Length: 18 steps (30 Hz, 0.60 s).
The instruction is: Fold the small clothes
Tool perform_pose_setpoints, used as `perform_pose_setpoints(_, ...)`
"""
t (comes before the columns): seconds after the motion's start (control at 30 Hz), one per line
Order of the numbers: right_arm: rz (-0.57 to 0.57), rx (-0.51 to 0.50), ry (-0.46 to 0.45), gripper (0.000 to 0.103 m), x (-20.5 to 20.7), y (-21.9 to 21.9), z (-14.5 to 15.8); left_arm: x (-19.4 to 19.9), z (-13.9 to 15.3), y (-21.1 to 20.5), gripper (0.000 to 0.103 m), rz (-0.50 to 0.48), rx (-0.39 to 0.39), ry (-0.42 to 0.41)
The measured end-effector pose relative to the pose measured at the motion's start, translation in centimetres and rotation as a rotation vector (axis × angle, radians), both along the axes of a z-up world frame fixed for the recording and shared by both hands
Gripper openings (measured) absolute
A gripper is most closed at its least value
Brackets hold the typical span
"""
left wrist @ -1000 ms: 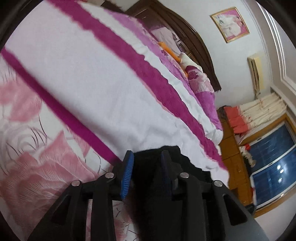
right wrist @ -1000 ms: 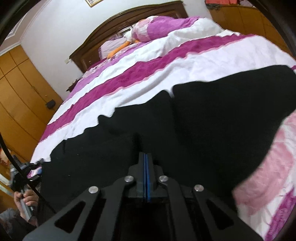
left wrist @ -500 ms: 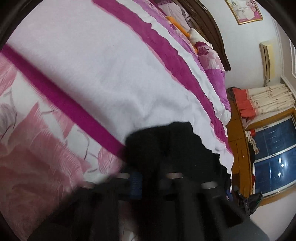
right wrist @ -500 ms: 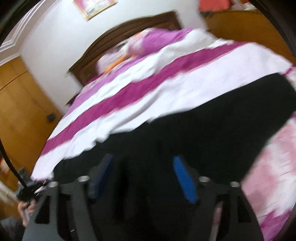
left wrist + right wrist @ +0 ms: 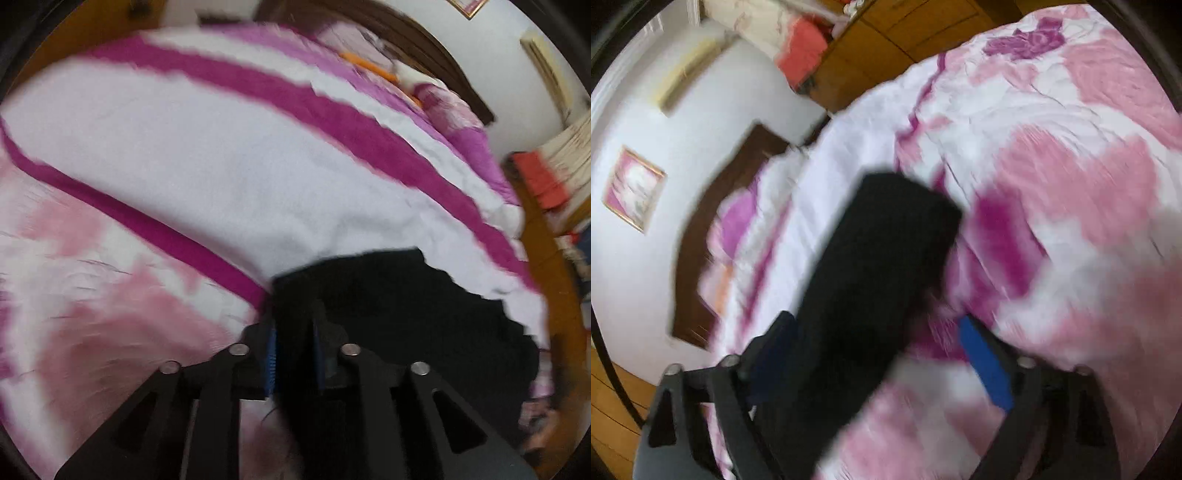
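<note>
Black knit garment [image 5: 388,306] pinched in left tool [image 5: 293,354]; right tool [image 5: 882,354] spread; quilted pink bedspread [image 5: 1071,184].

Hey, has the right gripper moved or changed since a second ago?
Yes. The right gripper has opened wide and swung round: the headboard, at the top of its view before, now sits at the left, with the black garment between its fingers.

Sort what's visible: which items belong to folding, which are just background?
Job: black garment, left gripper, right gripper, bedspread.
Background: headboard, framed picture, orange item, wooden cabinet.
</note>
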State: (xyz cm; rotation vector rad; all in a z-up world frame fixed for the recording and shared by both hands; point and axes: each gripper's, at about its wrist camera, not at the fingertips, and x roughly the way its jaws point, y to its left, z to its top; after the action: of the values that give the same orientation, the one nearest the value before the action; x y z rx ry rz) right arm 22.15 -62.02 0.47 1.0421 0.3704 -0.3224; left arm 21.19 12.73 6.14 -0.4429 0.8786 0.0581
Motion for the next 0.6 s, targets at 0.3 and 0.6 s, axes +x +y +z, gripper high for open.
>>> perform_pose_setpoints(0.3, 0.046, 0.131, -0.141, 0.008, 0.0, -3.3, -2.0, -5.8, 5.4, -10.2, 0.022, 0.009, 0.048, -0.224)
perform_pose_setpoints(0.6, 0.012, -0.052, -0.110, 0.007, -2.7, -5.7, 0.8, -0.6, 1.1, -28.1, 0.023, -0.344, 0.202, -0.078)
